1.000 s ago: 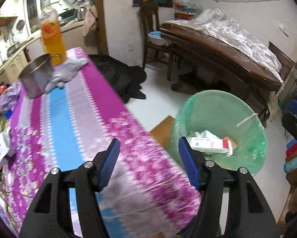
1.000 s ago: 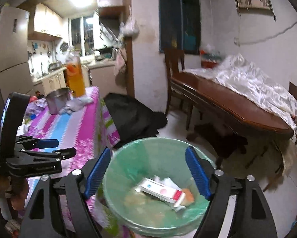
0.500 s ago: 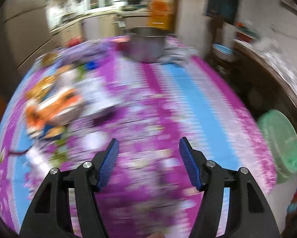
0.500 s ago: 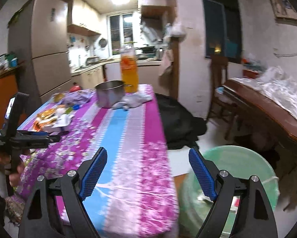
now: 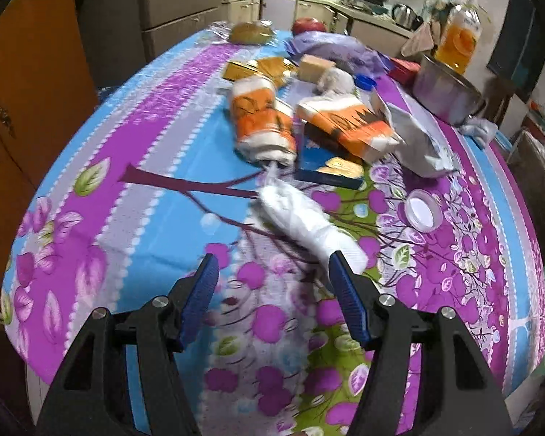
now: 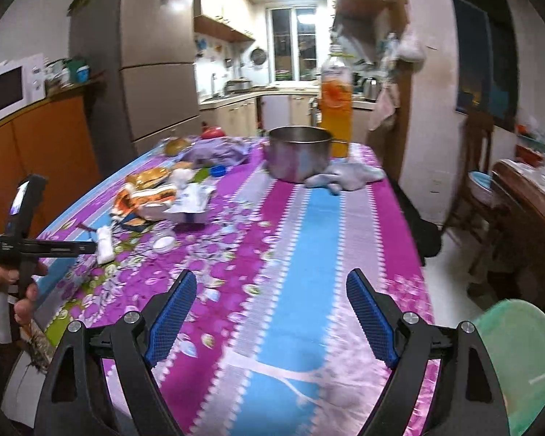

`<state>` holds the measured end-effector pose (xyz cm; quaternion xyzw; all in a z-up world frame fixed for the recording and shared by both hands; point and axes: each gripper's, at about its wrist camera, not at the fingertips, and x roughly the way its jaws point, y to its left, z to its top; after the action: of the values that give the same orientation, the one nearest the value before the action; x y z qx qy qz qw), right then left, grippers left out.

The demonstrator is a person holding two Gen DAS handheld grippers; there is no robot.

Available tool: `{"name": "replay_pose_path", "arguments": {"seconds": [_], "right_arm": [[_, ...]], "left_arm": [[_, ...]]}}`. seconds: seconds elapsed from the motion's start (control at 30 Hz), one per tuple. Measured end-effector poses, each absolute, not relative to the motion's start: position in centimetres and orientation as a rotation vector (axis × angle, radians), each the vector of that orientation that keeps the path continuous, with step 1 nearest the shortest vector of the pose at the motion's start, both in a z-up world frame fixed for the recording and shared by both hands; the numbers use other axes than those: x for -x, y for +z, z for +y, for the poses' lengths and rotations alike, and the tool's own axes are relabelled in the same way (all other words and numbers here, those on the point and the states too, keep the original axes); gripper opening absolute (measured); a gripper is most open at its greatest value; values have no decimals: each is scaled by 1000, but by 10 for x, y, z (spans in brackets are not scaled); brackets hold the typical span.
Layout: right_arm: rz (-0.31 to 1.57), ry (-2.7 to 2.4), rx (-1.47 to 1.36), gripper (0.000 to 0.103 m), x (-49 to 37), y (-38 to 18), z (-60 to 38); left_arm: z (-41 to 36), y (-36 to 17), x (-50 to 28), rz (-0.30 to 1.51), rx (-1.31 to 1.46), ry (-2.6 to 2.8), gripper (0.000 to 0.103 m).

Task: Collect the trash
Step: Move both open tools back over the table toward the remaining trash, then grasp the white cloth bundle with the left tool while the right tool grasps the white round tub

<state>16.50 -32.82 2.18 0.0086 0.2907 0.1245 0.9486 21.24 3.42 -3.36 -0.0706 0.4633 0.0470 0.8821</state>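
On table (image 6: 319, 225): steel pot (image 6: 297, 152), contents unseen | beside table: green bin (image 6: 519, 363) | both jaws released, empty

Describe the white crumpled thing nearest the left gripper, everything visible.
The white wad looks like crumpled tissue or thin plastic, elongated, lying flat and diagonal on the floral tablecloth. Its far end tapers to a twisted tail near the orange-and-white packet; its near, wider end sits just beyond one pad of the left gripper, whose jaws are open and empty. Whether the pad touches it is unclear. Edges are blurred.

left gripper (image 5: 274, 292) | black frame – blue ribbed fingers (image 5: 203, 298) | silver screws | right gripper (image 6: 270, 314) – seemingly identical
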Motion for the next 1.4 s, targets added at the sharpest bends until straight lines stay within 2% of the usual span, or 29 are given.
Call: {"name": "replay_pose_path", "arguments": {"seconds": [0.27,0.37,0.43,0.6,0.8,0.97,1.07,1.23,1.3,1.37,1.4], "right_arm": [[655,384,-39,84,-193,4,-289],[695,453,-61,80,-208,-4,-270],[709,484,-51,78,-216,-10,-255],[752,562,-17,74,-239,-22,-217],[845,598,67,69,-287,-45,-166],[875,571,108,68,-315,-55,-145],[877,569,122,61,-322,-54,-137],[865,555,143,41,-324,-54,-134],[862,552,142,41,-323,-54,-134],[853,547,141,41,-319,-54,-136],[850,545,139,41,-316,-54,-137]], "left_arm": [[20,-47,-244,980,124,95,60],[20,-46,-241,960,129,80,60],[27,-46,-239,945,131,66,54],[55,-43,-233,920,117,51,50],[61,-27,-227,834,28,-105,50],[42,-16,-230,754,-198,-349,53],[30,-22,-237,762,-328,-455,53],[24,-35,-253,791,-412,-532,53],[21,-40,-255,799,-431,-529,52],[22,-41,-254,802,-436,-513,46],[23,-40,-254,815,-418,-503,38]]}}
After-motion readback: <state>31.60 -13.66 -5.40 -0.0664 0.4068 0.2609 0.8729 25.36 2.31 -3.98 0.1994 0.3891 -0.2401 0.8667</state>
